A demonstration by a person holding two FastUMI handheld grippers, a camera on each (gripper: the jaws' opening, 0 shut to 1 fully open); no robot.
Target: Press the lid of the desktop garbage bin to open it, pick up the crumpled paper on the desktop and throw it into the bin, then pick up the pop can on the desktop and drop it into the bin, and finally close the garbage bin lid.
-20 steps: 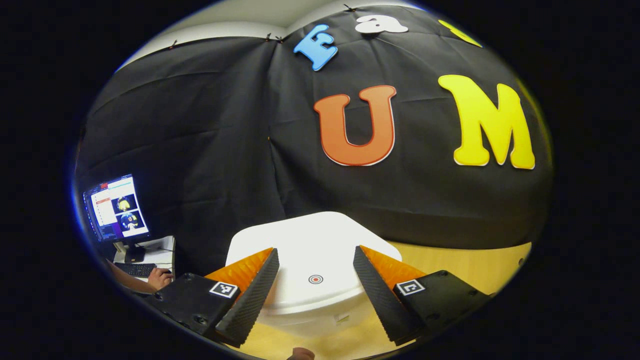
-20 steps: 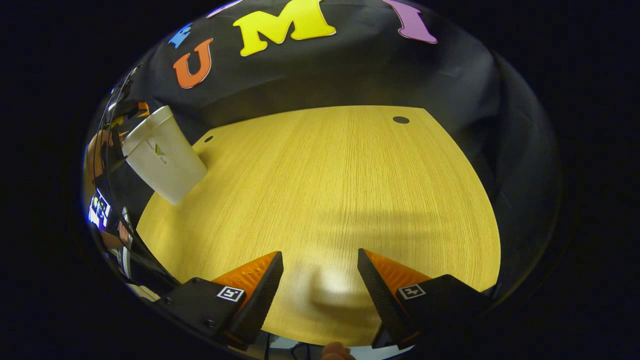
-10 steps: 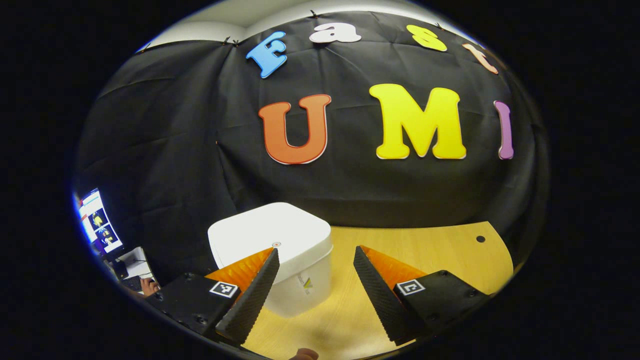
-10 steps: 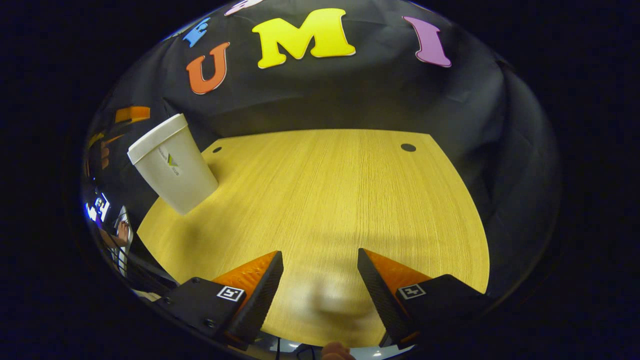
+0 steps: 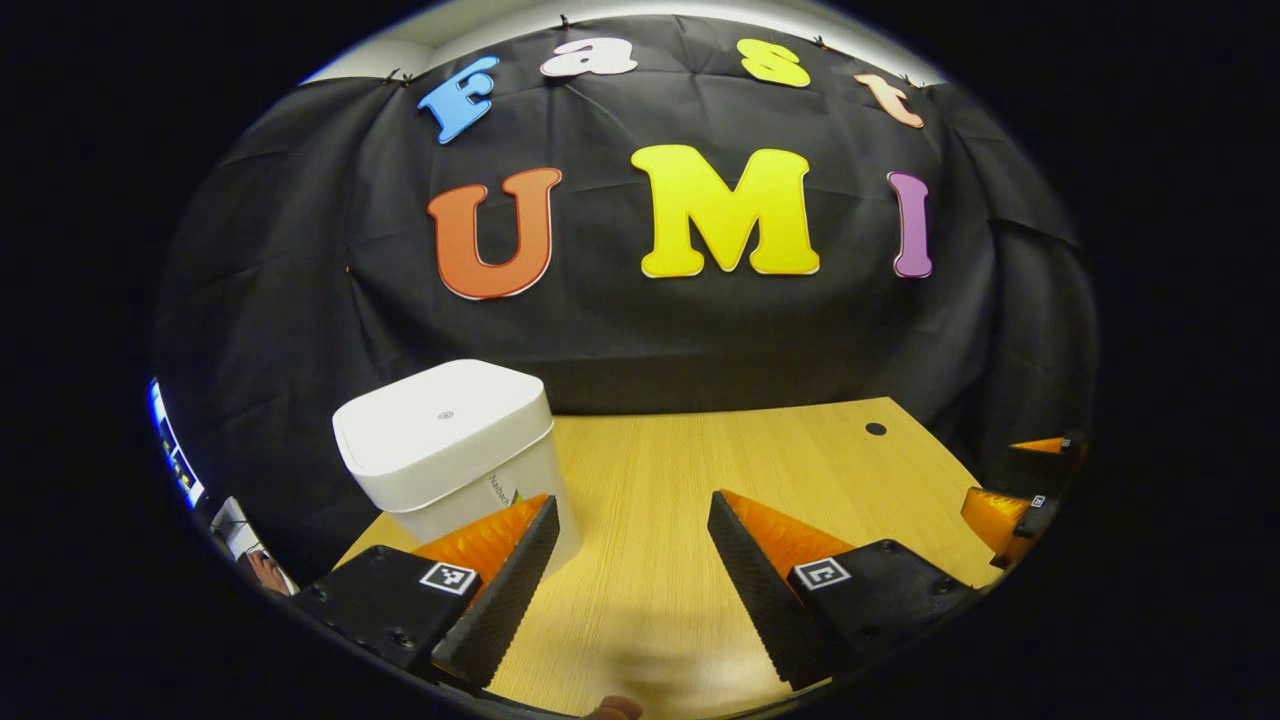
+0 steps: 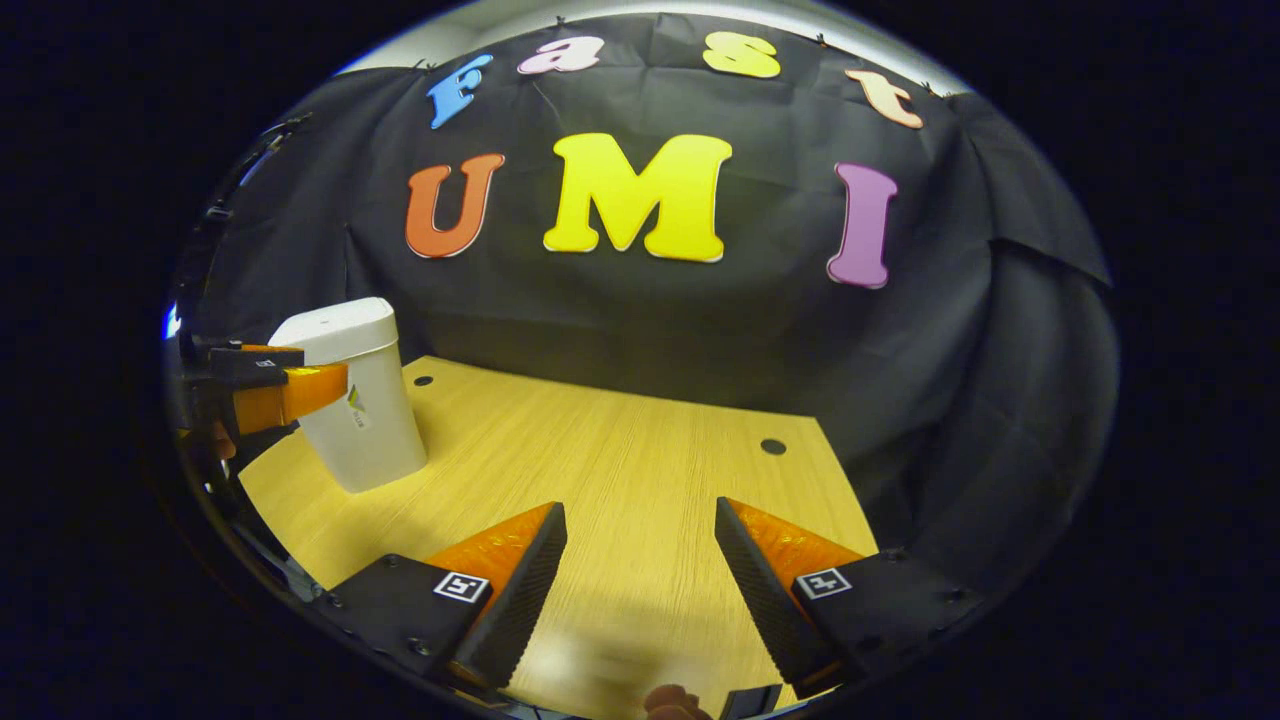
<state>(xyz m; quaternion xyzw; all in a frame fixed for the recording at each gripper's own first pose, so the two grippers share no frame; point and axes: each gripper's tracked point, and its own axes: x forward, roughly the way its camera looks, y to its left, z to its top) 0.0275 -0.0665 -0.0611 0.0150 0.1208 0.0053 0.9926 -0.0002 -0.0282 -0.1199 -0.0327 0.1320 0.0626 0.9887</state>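
In the left gripper view, the white garbage bin [image 5: 455,445] stands at the left rear of the wooden surface [image 5: 720,470], its rounded square lid [image 5: 440,415] closed flat, so whatever is inside is hidden. A small logo with lettering too small to read sits on its front wall. The left gripper [image 5: 625,580] is spread with nothing between its fingers, its left finger overlapping the bin's lower front. The right gripper [image 5: 1020,480] appears at the far right edge. In the right gripper view, the bin stands far left near the wall, lid shut, and the right gripper is spread above bare wood.
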